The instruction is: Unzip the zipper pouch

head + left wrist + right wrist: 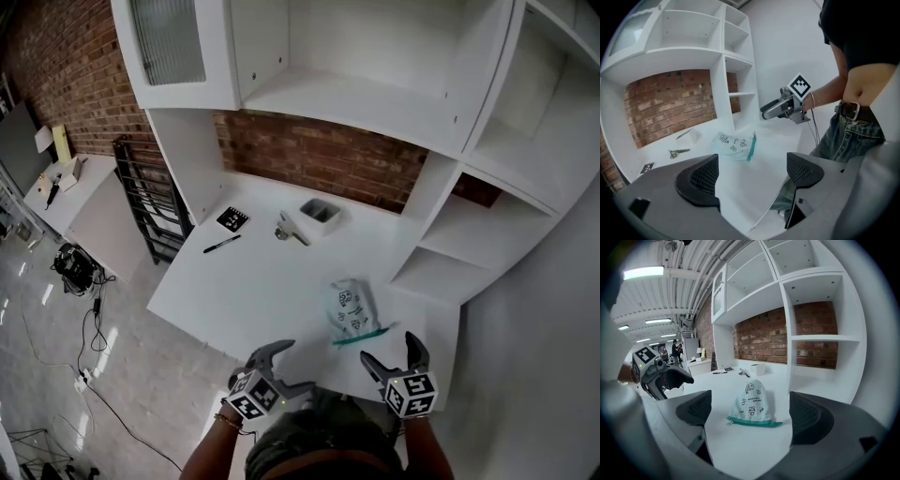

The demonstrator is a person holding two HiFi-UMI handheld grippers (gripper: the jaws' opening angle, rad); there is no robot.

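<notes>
- At the lower right of the head view, one zipper pouch [352,311] lies flat on the white desk [253,291]. Its teal zipper edge [361,337] faces the person, likely so both tools can meet it head-on.
- The left gripper [296,366] hangs low and left of centre. Its fingers are spread, with only bare desk between them and the pouch well ahead.
- The right gripper [392,352] hangs low and right. Its fingers are also spread; in its own view the pouch is centred between them but ahead, untouched.
- The zipper pull [730,421] seems to sit at the left end of the teal edge in the right gripper view, though it is too small to be sure.
- With a tool on each side, one could pin the fabric while the other takes the pull.
- Count: two grippers and one pouch. At mid-frame there are one pen [222,244], one black card [232,218], one metal clip-like piece [289,231] and one small white box [321,215], all well apart from the pouch.
</notes>
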